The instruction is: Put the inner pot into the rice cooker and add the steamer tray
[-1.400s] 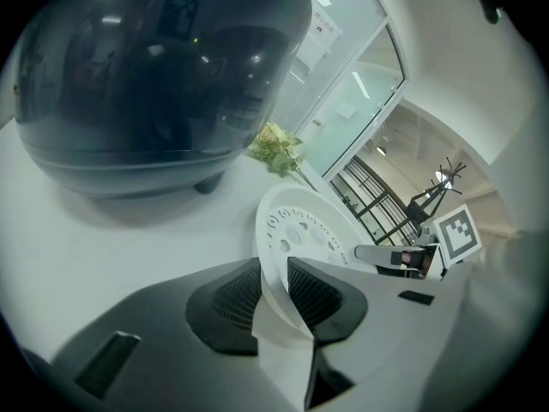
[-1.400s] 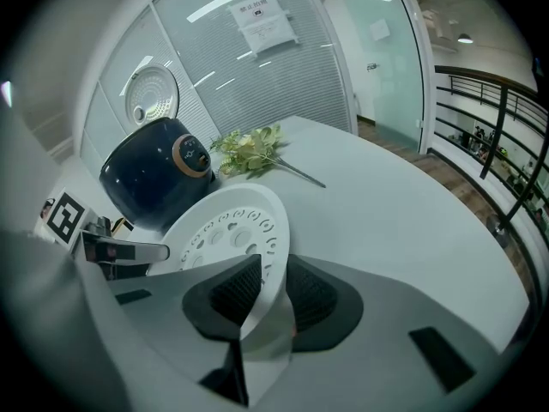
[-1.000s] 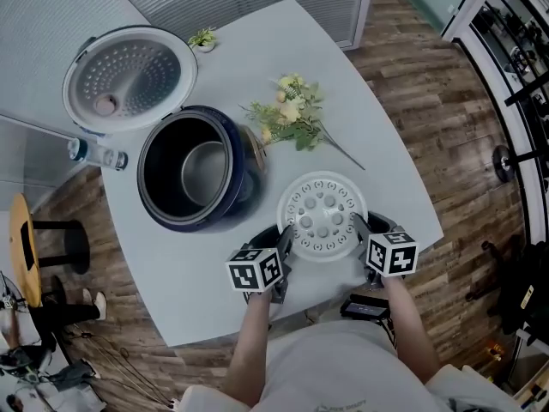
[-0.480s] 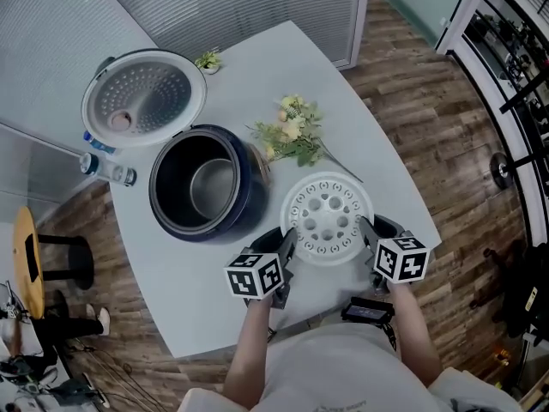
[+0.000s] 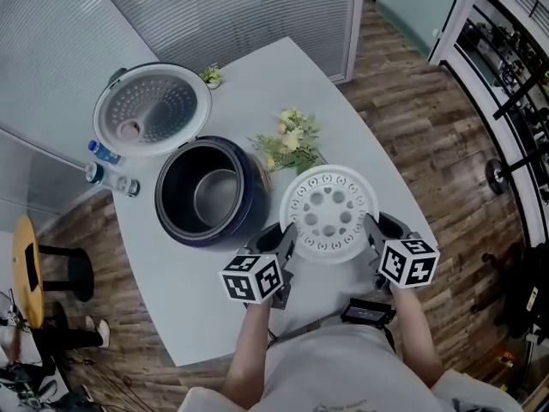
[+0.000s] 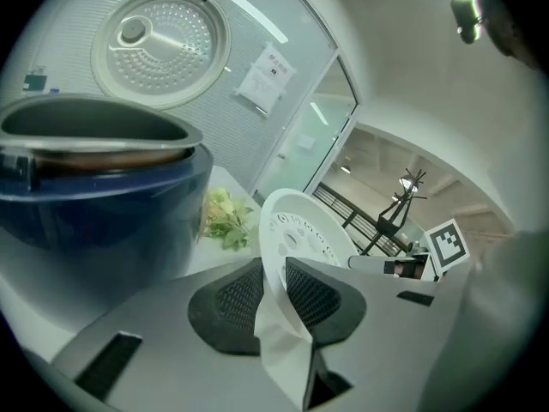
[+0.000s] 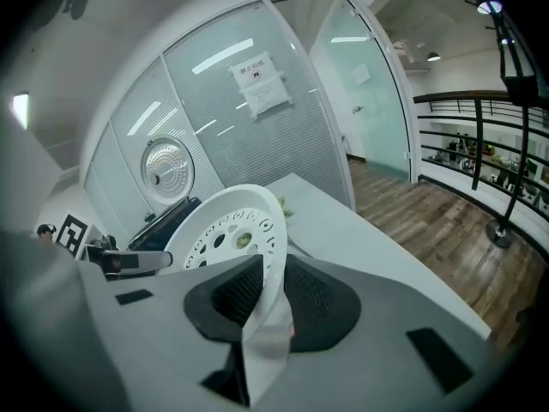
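Note:
The white perforated steamer tray [image 5: 329,213] hangs level above the table's near edge, held on both sides. My left gripper [image 5: 286,237] is shut on the tray's left rim [image 6: 296,230], its jaws having just closed a little tighter. My right gripper [image 5: 371,228] is shut on the right rim [image 7: 232,226]. To the left stands the dark blue rice cooker [image 5: 206,193] with the metal inner pot [image 5: 216,197] inside it. Its round lid [image 5: 153,110] is swung open behind. In the left gripper view the cooker [image 6: 94,187] looms close on the left.
A bunch of pale flowers [image 5: 292,140] lies on the white table [image 5: 189,290] just beyond the tray. A water bottle [image 5: 110,166] lies by the cooker's left side, and a small plant [image 5: 210,76] sits at the far edge. A stool [image 5: 26,260] stands on the floor at left.
Both grippers have risen together with the steamer tray, lifting it off the table. The cooker and flowers have not moved on the table.

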The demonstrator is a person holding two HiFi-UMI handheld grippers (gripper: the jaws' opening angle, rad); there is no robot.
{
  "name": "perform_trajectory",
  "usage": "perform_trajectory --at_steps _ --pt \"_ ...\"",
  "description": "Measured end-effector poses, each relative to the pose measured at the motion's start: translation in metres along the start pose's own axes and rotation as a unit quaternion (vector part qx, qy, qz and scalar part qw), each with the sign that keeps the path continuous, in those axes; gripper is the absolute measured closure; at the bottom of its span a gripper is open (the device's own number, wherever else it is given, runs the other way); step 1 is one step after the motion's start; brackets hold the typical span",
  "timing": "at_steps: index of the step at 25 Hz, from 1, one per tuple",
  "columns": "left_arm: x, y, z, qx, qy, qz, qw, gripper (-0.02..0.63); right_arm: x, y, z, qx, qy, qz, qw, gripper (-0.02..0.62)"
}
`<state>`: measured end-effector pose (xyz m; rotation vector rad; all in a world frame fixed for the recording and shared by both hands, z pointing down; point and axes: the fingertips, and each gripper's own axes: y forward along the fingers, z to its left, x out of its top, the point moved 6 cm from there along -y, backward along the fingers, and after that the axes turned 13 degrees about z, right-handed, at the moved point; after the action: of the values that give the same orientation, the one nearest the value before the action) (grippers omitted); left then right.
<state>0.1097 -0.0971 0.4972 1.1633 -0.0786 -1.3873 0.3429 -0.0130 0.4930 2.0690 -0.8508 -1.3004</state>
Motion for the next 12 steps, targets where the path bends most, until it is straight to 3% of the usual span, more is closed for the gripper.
perform_trajectory --at_steps 12 --pt "0.030 -0.041 -0.016 -0.006 0.020 -0.062 0.9978 0.528 0.020 -0.029 0.022 0.045 0.046 -0.069 0.996 0.521"
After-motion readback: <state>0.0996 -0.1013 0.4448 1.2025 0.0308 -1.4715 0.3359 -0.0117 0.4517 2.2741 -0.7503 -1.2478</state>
